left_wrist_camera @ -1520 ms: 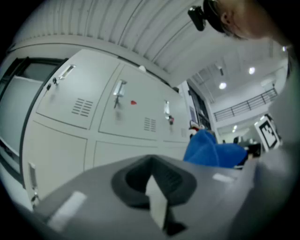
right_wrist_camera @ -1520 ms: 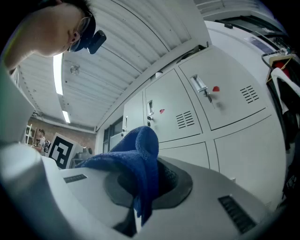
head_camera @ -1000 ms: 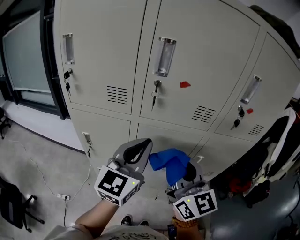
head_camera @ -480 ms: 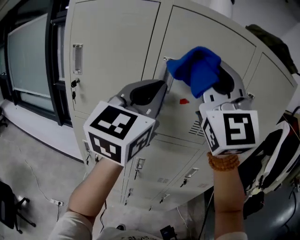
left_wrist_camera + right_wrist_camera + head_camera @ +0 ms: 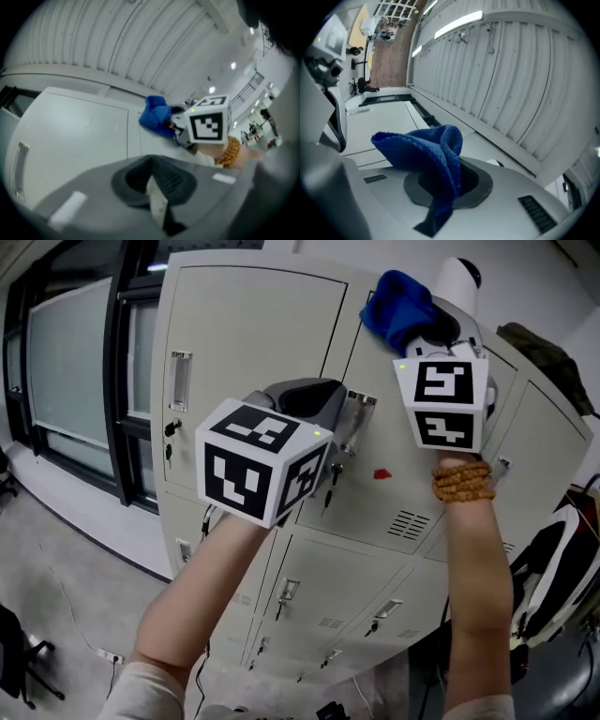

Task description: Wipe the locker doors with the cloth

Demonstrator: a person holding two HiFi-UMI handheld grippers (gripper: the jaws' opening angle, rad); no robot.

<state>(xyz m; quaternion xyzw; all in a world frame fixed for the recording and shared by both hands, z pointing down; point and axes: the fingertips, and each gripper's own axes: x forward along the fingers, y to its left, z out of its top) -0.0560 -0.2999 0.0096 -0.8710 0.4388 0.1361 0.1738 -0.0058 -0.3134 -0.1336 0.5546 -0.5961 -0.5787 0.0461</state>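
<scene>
Right gripper (image 5: 427,326) raised high, jaws clenched on blue cloth (image 5: 401,307). Cloth bunches out past jaw tips, one tail hanging back over gripper, near top edge of locker doors (image 5: 253,352). Left gripper (image 5: 317,401) lower, jaws closed, empty.

Grey floor (image 5: 66,582); a bank of beige lockers (image 5: 253,343) stands on it along the far side; a white power strip (image 5: 111,655) with a thin cable lies near the lockers' foot; a dark object (image 5: 14,652) at the floor's left edge, cut off, can't identify.
</scene>
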